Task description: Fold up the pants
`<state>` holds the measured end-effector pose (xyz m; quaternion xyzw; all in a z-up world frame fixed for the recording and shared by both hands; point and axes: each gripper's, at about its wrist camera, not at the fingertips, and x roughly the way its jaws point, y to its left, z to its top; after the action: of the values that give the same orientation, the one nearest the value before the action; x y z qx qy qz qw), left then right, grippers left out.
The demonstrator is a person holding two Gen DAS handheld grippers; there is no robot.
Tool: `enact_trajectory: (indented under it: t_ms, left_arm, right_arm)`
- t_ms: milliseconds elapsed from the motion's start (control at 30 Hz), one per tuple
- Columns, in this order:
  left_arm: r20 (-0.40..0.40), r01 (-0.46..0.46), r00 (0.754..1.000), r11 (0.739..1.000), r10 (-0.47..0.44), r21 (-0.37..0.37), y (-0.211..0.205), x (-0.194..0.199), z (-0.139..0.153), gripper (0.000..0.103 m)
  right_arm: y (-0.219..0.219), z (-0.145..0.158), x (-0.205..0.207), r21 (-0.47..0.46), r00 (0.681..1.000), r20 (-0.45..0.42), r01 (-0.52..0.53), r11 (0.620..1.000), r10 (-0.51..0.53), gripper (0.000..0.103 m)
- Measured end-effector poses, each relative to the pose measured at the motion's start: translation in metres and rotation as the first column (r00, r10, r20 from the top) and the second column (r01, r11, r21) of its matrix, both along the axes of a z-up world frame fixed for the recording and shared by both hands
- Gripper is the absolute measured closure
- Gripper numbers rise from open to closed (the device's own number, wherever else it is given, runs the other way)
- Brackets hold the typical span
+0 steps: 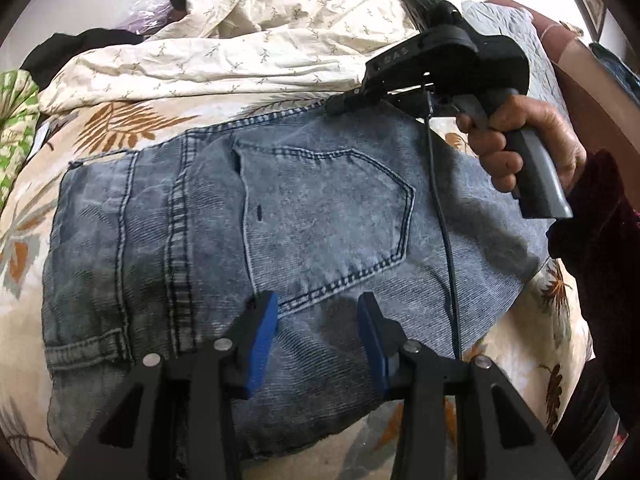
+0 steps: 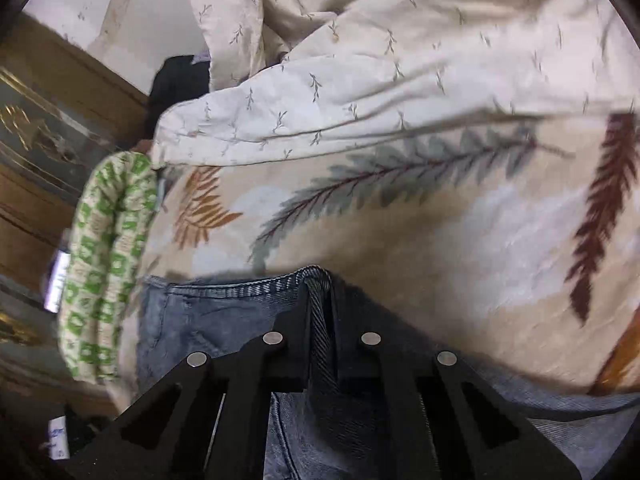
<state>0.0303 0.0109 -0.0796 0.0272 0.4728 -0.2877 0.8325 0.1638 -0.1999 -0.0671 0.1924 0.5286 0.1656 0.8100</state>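
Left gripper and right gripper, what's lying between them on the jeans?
In the left wrist view, the back pocket of the jeans lies between the open left gripper and the right gripper, which pinches the far edge.

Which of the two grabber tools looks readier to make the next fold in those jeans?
Right, probably. The right gripper is already shut on the jeans at their far edge, ready to pull it over. The left gripper hangs open above the denim, holding nothing.

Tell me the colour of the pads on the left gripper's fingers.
Blue pads on black arms, clearest in the left wrist view.
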Motion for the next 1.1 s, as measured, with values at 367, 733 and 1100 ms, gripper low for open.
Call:
enact_trajectory:
  t_ms: [367,733,1100]
  left_arm:
    - [-0.007,-0.002,1.000,1.000,0.002,0.001,0.004,-0.002,0.001,0.059]
    - [0.010,-0.034,0.999,0.999,0.034,0.002,0.007,-0.004,0.006,0.059]
    - [0.016,-0.012,1.000,0.999,0.011,0.048,0.006,-0.007,0.003,0.059]
  right_arm:
    - [-0.058,-0.037,0.006,0.122,0.986,0.010,0.163,0.979,-0.165,0.093]
    - [-0.012,0.009,-0.039,0.111,0.998,0.055,-0.037,0.993,0.031,0.093]
    - [-0.051,-0.060,-0.032,0.257,0.990,-0.097,0.129,0.958,-0.107,0.099]
